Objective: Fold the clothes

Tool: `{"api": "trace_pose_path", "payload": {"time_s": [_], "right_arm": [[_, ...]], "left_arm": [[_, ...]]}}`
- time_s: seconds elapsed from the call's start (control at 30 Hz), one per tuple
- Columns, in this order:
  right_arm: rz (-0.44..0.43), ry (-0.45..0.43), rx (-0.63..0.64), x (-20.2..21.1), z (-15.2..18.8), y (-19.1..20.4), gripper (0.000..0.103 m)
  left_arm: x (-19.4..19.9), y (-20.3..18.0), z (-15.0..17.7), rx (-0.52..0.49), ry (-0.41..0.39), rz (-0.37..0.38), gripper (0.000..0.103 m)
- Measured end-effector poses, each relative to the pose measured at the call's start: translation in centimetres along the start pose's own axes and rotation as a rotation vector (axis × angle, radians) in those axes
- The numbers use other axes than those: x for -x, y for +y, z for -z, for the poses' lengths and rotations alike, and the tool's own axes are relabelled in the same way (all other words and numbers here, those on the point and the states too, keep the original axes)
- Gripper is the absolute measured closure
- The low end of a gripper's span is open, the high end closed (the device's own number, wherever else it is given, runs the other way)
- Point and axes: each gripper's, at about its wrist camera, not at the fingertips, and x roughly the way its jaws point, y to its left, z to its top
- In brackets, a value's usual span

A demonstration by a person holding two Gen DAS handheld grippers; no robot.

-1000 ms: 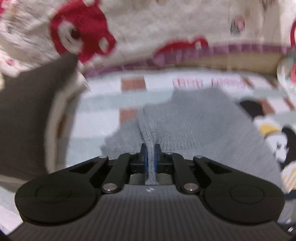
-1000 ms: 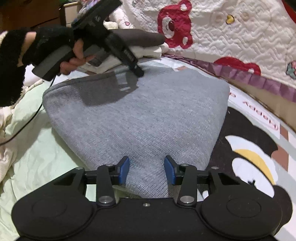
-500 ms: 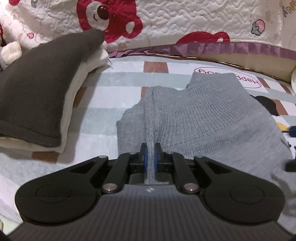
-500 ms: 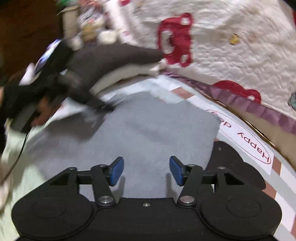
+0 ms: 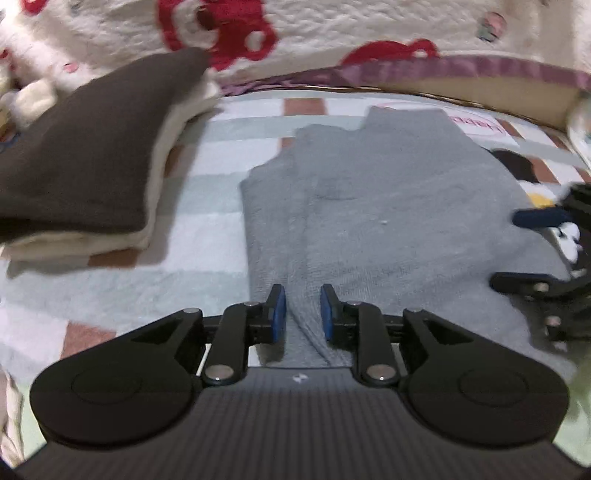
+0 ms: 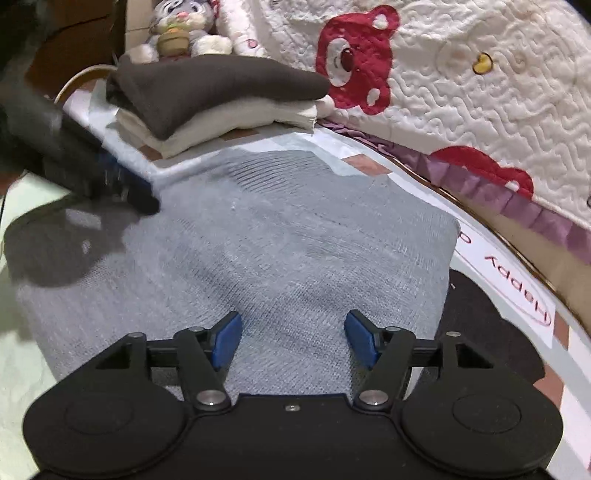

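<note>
The left claw (image 5: 302, 312) hangs low over the near edge of a grey knit garment (image 5: 388, 206), its blue pads a little apart and clear of the cloth; its jaws have just been opening, and a raised ridge of the knit runs up between them without being pinched, so it is released. The right claw (image 6: 291, 339) also stands released, its jaws wide and just lately opening further, with the grey knit garment (image 6: 266, 251) lying flat beneath and between them and neither pad pressing on it. In the right wrist view the left claw (image 6: 136, 192) shows blurred at the garment's left side, casting a dark shadow on the knit; in the left wrist view the right claw (image 5: 543, 251) shows at the garment's right edge. The garment lies folded and spread flat on the bed (image 5: 207, 229), over a checked sheet with a cartoon print, its far end reaching toward the bed's far edge. Beyond it to the left, near the far left corner of the bed, sits a stack of folded clothes (image 6: 207, 99), a dark brown piece on top of cream ones, apart from the grey garment. Behind that stack sits a plush rabbit (image 6: 181, 26). Along the far edge rises a white quilt (image 6: 461, 85) with red bears and a purple frill.
</note>
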Motion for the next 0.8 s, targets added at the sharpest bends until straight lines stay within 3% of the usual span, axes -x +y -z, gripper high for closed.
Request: {"api": "trace_pose_path", "payload": {"time_s": [0.13,0.3,0.43,0.5,0.53,0.67,0.8], "right_arm": [[-0.074,-0.047,-0.065,1.9,0.0,0.3,0.036],[-0.038,-0.089,-0.177,4.4,1.8,-0.2,0.036],[-0.070,-0.129,-0.334,7.0,3.7,-3.6,0.036],[-0.082,-0.105,-0.425,7.8,4.7,-5.7,0.036],[-0.087,-0.074,-0.488,8.0,5.2,-6.9,0.036],[-0.232,-0.060,-0.777,9.0,8.1,-11.3,0.036],[-0.244,-0.074,-0.848,9.4,10.0,-13.0,0.035]], "left_arm": [[1.1,-0.6,-0.5,0.048,0.019,-0.036,0.082],[3.8,-2.4,-1.4,0.056,0.042,-0.068,0.083],[6.3,-4.0,-2.5,0.081,0.051,-0.071,0.080],[7.1,-4.9,-3.3,0.096,0.043,-0.052,0.063],[7.4,-5.4,-3.6,0.102,0.037,-0.041,0.061],[6.7,-7.8,-5.9,0.102,0.082,-0.016,0.061],[6.7,-10.0,-7.6,0.069,0.088,-0.024,0.061]]}}
